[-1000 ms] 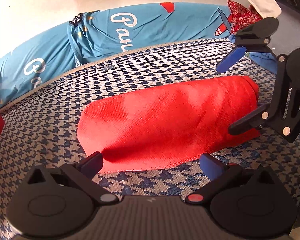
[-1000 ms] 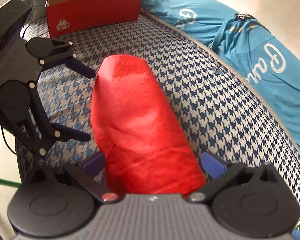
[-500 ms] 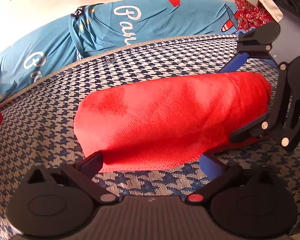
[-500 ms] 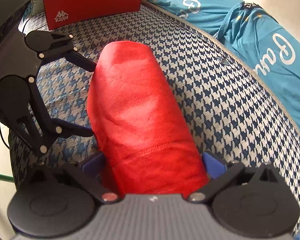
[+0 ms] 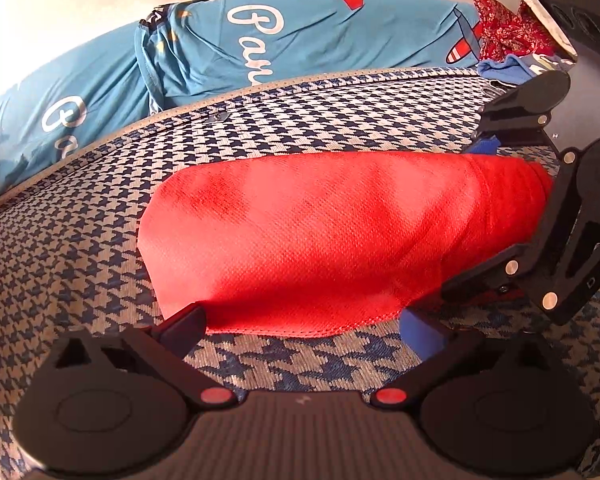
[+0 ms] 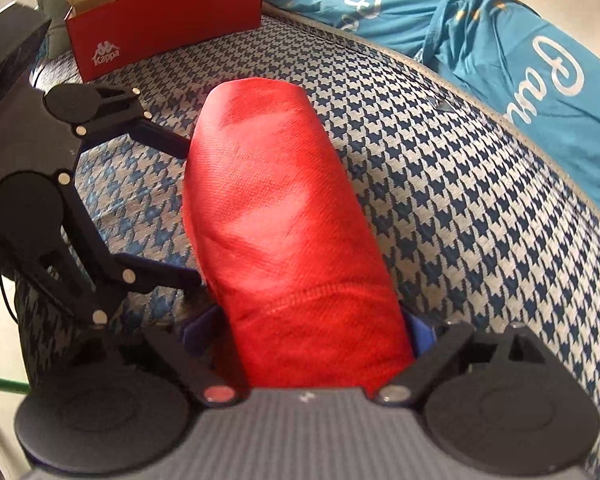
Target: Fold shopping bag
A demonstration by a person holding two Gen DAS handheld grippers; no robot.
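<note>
Your right gripper (image 6: 312, 334) has just been closing round the red bag (image 6: 276, 208)'s end, mid cushion (image 6: 440, 200). Left gripper (image 5: 300, 328) is open, holding nothing. Bag's soft & light, so pinch the stitched hem.

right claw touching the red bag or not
Touching: in the right wrist view, the right claw has been closing, and both pads press the red bag end.

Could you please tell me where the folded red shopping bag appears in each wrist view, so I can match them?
Left wrist: red shopping bag lies crosswise at centre.
Right wrist: it runs from centre to the bottom edge.
Shared landmark: blue printed fabric behind it.
</note>
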